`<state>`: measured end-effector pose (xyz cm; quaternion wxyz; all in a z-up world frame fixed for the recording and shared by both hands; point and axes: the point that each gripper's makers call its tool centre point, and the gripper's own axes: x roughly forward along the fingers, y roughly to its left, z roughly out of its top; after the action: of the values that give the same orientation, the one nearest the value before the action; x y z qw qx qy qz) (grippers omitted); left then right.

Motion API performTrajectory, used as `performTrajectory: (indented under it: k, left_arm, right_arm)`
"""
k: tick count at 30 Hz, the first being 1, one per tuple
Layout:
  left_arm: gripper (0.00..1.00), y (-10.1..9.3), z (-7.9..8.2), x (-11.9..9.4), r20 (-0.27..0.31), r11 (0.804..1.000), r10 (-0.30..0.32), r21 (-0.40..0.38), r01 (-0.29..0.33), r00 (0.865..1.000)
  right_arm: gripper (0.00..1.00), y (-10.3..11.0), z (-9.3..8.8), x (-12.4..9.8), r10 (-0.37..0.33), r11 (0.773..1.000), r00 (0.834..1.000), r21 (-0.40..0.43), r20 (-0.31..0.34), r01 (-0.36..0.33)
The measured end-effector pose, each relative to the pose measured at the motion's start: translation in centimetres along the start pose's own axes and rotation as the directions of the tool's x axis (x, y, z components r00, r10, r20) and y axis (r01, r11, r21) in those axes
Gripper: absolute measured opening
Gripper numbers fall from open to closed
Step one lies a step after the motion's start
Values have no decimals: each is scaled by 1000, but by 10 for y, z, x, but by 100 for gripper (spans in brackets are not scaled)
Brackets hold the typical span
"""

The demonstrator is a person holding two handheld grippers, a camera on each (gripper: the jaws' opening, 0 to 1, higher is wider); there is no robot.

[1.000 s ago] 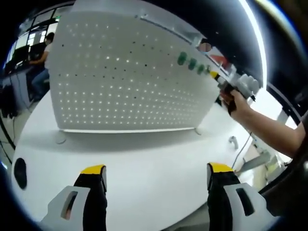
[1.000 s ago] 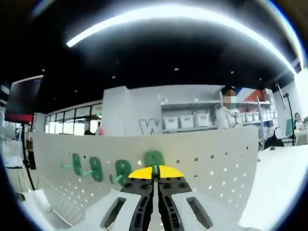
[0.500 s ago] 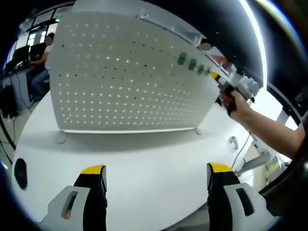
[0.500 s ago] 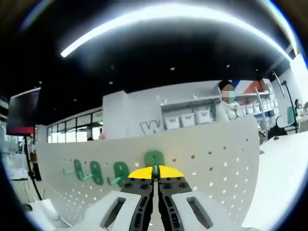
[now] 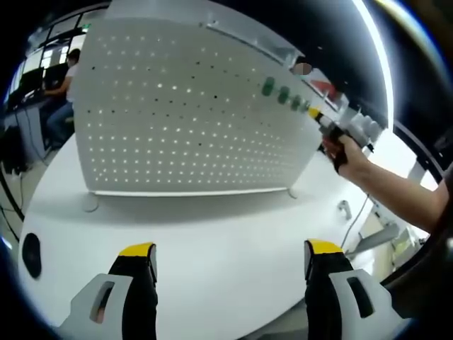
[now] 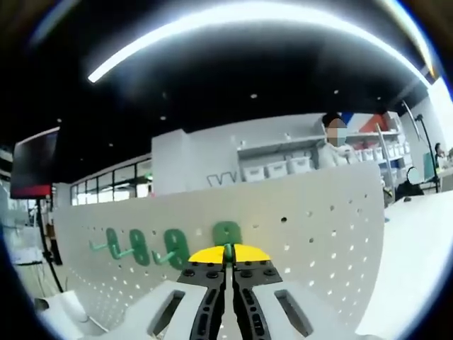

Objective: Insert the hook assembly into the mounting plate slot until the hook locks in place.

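A white perforated mounting plate (image 5: 184, 113) stands upright on a round white table (image 5: 226, 234). Three green hooks (image 5: 283, 94) hang near its upper right edge. There a hand (image 5: 348, 154) holds my right gripper (image 5: 327, 122) against the plate. In the right gripper view, my right gripper (image 6: 226, 255) is shut on a green hook assembly (image 6: 226, 232), whose back rests against the plate (image 6: 318, 227). Three mounted green hooks (image 6: 139, 245) stand to its left. My left gripper (image 5: 230, 251) hovers open over the table's near side with nothing between its fingers.
A black round object (image 5: 30, 253) lies on the table's left edge and a small metal piece (image 5: 344, 209) on its right. A person (image 5: 60, 92) sits at a desk far left. Shelves with white bins (image 6: 276, 170) and a standing person (image 6: 333, 145) are behind the plate.
The right gripper view has shifted a little with the held hook still at the plate; the mounted hooks now sit closer to it. The left gripper has not moved.
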<state>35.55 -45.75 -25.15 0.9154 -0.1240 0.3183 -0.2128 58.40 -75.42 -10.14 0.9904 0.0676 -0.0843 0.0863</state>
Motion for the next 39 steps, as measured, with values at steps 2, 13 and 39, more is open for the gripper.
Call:
performTrajectory:
  k: [2,13,39]
  left_arm:
    - [87,0,0,0,-1,1000,0,1,0,1000]
    - [87,-3,-1,1,1,1000,-9,3,9,1000]
    - [89,0,2,-6,30,1000,-7,-2,7,1000]
  right_arm:
    - [0,0,0,1,2,1000,1000,0,-1,-2]
    - [0,-1,-2,2,-16,997,999,-82,-42,13]
    - [18,-4,11,-6,-50,999,997,1,-54,50]
